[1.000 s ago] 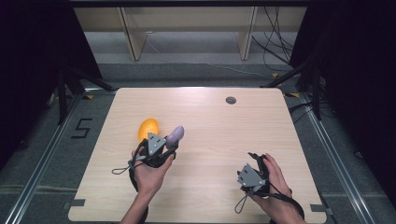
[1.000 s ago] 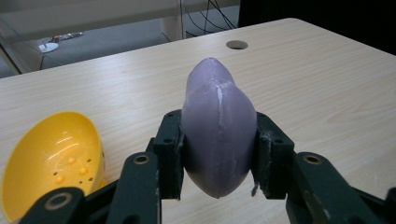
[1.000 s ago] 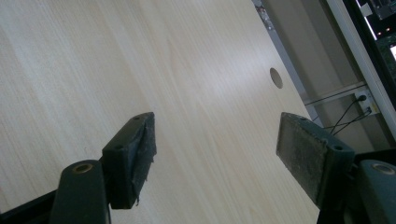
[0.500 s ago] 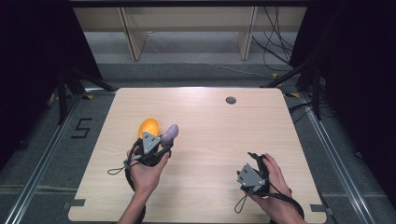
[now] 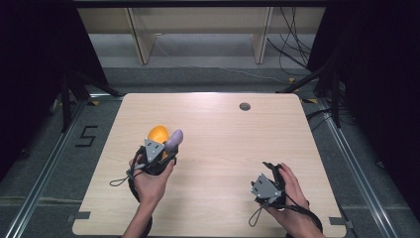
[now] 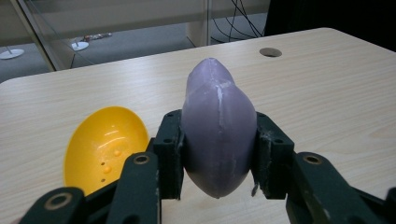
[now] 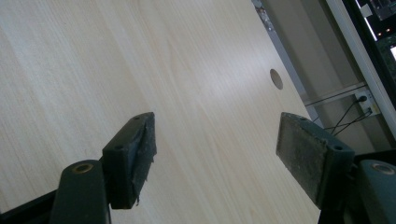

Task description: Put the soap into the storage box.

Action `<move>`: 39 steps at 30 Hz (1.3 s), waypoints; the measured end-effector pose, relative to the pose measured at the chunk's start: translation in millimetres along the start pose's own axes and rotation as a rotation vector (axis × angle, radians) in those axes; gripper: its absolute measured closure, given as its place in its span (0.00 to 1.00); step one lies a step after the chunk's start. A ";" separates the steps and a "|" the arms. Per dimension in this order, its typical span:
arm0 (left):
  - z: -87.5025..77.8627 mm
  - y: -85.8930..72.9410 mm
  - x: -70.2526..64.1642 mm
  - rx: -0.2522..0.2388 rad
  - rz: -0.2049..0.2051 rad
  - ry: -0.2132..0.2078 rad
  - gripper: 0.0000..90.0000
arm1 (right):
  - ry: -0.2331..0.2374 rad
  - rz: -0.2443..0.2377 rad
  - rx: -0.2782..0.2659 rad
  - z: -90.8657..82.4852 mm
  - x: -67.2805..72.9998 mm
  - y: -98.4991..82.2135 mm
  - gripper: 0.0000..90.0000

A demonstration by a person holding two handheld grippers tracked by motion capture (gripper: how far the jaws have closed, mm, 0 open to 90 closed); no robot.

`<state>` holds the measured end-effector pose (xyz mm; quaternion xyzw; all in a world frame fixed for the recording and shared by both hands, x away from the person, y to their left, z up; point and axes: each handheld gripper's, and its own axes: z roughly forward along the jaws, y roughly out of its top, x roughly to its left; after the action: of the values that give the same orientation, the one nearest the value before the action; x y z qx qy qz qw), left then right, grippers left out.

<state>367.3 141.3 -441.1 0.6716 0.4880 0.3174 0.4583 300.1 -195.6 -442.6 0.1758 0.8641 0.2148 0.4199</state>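
Beside the yellow shell [image 6: 105, 149], the left tongs [image 6: 218, 154], clamping the purple half-egg [image 6: 217, 130], have seemingly drawn nearer; right tongs [image 7: 215, 161] gape.

The desk [image 5: 218, 124] carried a round cable hole [image 5: 244, 106] near its far edge; cables [image 5: 292, 54] lay on the floor beyond the desk.

Overhead light bright on table [image 5: 218, 148]; frame edges left and right nearly black. Soft glare on yellow shell [image 6: 105, 149]. Near jaws slightly blurred.
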 end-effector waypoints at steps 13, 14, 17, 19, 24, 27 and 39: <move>-1.4 0.0 12.3 -0.015 -0.021 0.054 0.65 | -0.003 -0.007 0.003 0.0 -0.6 -0.2 0.32; -2.0 -0.1 12.7 -0.013 -0.021 0.062 0.66 | -0.004 -0.007 0.003 0.0 -0.7 -0.2 0.32; -2.7 -0.3 15.4 -0.016 -0.026 0.071 0.66 | 0.006 0.004 0.000 -0.2 0.0 0.0 0.32; -2.7 -0.6 16.8 -0.022 -0.031 0.075 0.65 | -0.002 -0.001 0.002 0.1 -0.2 0.0 0.32; -4.0 -0.8 21.1 -0.026 -0.038 0.085 0.65 | -0.005 -0.010 0.005 -0.1 -0.8 -0.1 0.32; -4.7 -0.7 23.5 -0.024 -0.040 0.097 0.65 | -0.004 -0.007 0.005 0.0 -0.5 0.0 0.32; -5.6 -1.3 32.7 -0.033 -0.057 0.126 0.65 | -0.001 0.002 0.001 0.0 -0.1 0.1 0.32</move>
<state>372.4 174.2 -440.9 0.6284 0.5296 0.3539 0.4465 300.2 -195.6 -442.5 0.1769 0.8638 0.2144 0.4203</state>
